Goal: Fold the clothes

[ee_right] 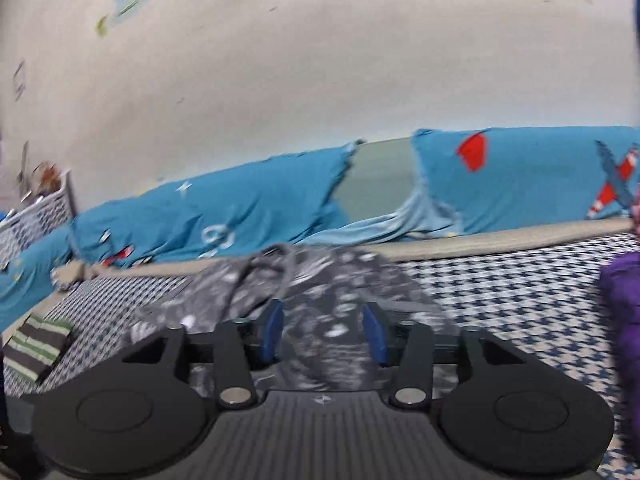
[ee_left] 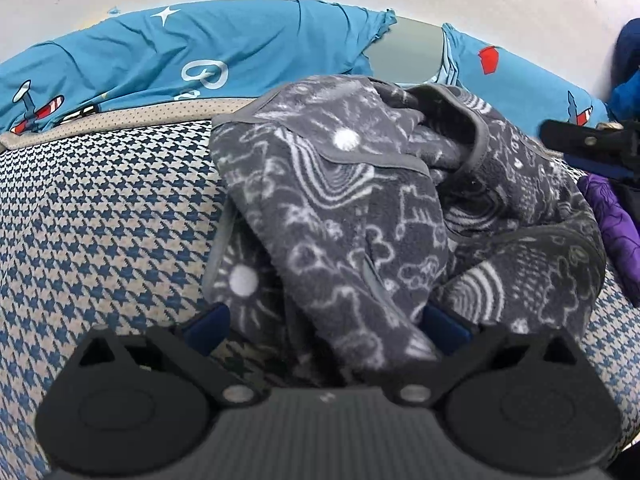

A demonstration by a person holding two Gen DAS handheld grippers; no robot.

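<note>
A grey fleece garment with white doodle print lies crumpled on the blue-and-beige houndstooth bed cover. My left gripper is open wide at the garment's near edge, and a fold of fleece hangs between its blue pads without being pinched. In the blurred right wrist view, the same garment spreads ahead of and under my right gripper. That gripper's blue pads stand partly apart with fleece between them. The right gripper also shows over the garment's right side.
Blue pillows with plane prints line the white wall behind the bed. A purple garment lies to the right of the fleece. A folded striped cloth sits at the left, with a basket beyond it.
</note>
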